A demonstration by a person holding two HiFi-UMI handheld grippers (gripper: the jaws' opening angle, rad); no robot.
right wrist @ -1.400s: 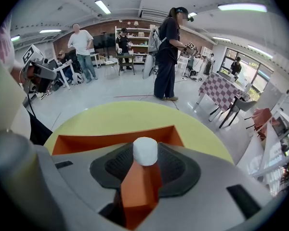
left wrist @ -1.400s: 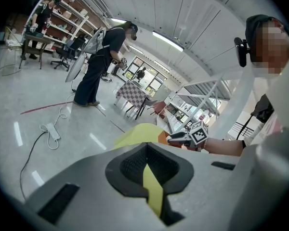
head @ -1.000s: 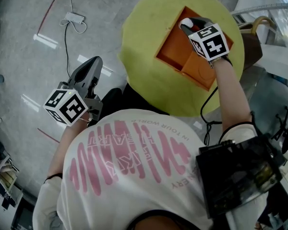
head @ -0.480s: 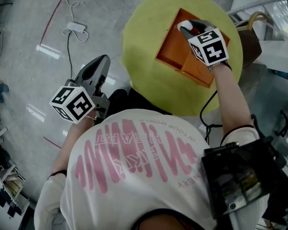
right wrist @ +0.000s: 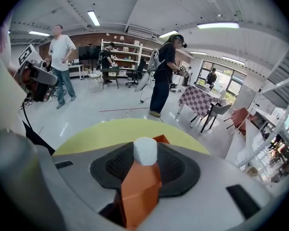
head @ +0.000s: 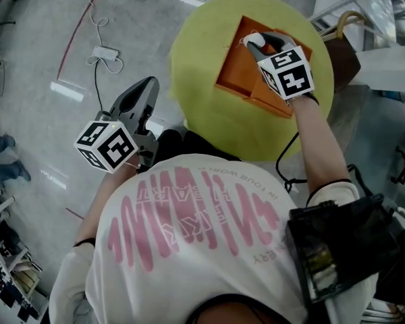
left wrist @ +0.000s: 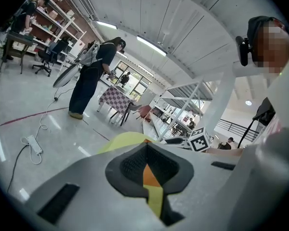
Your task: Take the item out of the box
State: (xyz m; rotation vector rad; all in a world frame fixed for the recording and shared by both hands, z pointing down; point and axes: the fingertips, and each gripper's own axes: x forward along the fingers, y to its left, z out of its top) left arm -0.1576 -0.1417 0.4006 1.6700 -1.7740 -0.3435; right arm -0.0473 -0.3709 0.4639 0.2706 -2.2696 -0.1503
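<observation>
Lifted since a second ago, the right claw (head: 259, 43) now carries the white item (right wrist: 145, 151) higher over the orange box (head: 237, 66). The left claw (head: 147, 86) has drifted up a little too. The right claw's 2 jaws pinch the item at their very tips, part spread around it. It seems to hang above the box's open well rather than rest inside, and orange box wall shows through the gap just beneath it. Gripping so far out probably keeps the jaws off the box's walls during the lift. The left claw, pressed together on nothing, sits well off to the side of the yellow worktop (head: 202, 86), over the floor, likely to stay out of the way. The item is small, white, rounded and smooth, like a plug or cap. Its lower part is hidden between the pads.
</observation>
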